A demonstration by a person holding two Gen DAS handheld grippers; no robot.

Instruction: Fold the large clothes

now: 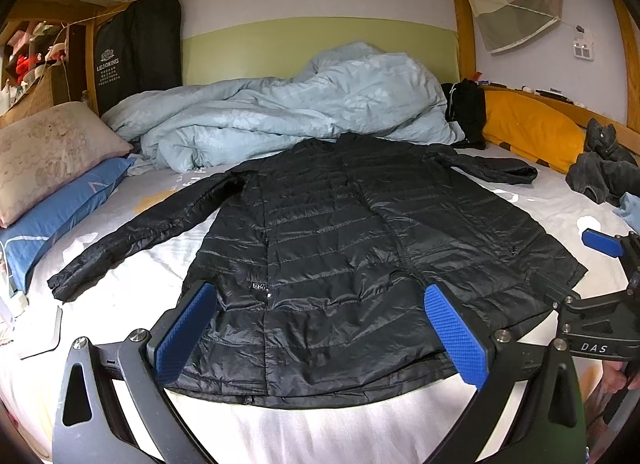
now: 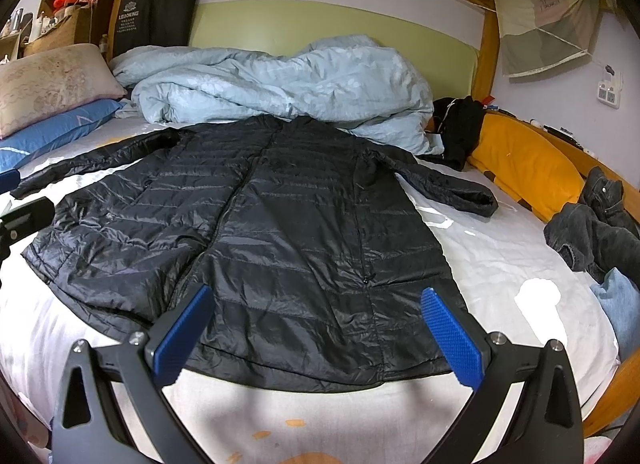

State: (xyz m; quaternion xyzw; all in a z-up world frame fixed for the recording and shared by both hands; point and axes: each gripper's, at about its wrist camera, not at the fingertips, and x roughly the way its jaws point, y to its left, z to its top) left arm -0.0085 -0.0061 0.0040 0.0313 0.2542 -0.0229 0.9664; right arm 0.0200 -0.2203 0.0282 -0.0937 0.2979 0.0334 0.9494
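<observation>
A long black quilted jacket point(image 1: 320, 232) lies flat and front side up on the bed sheet point(image 1: 120, 296), hem toward me, both sleeves spread out to the sides. In the right wrist view the same jacket point(image 2: 256, 232) fills the middle. My left gripper point(image 1: 320, 328) hovers open just above the hem, blue pads wide apart, nothing between them. My right gripper point(image 2: 316, 328) is open too, over the jacket's right lower corner. The right gripper's blue fingertip point(image 1: 600, 242) shows at the left wrist view's right edge.
A crumpled light blue duvet point(image 1: 288, 111) lies behind the jacket. Pillows point(image 1: 52, 167) are stacked at left. An orange cushion point(image 1: 532, 127) and dark jeans point(image 2: 592, 223) lie at right along the wooden bed rail. A black garment bag point(image 1: 136, 51) hangs at the back.
</observation>
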